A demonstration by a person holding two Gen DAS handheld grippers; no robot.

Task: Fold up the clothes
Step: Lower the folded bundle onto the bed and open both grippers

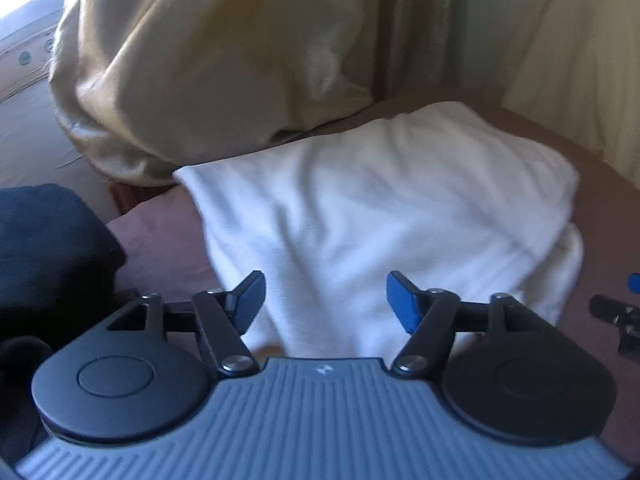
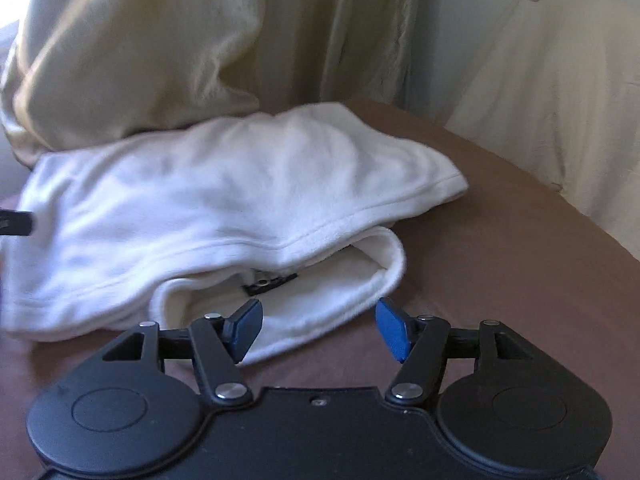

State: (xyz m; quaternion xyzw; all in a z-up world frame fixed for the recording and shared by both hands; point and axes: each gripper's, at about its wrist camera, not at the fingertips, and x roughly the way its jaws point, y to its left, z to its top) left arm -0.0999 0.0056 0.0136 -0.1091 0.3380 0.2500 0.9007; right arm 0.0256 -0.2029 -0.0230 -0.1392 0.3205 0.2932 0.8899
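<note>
A white fleece garment (image 1: 380,208) lies folded on a brown bed sheet (image 1: 160,248). In the right wrist view the garment (image 2: 224,204) shows its hemmed edge and an open collar part with a dark label (image 2: 270,282) inside. My left gripper (image 1: 324,300) is open and empty, just above the garment's near edge. My right gripper (image 2: 318,328) is open and empty, its left finger over the collar opening, its right finger over the sheet (image 2: 500,272). The right gripper's tip shows at the left wrist view's right edge (image 1: 618,320).
A cream-gold curtain (image 1: 208,60) hangs bunched behind the garment and also shows in the right wrist view (image 2: 160,48). A dark navy cloth (image 1: 48,248) lies at the left. A cream sheet-covered surface (image 2: 560,120) rises at the right.
</note>
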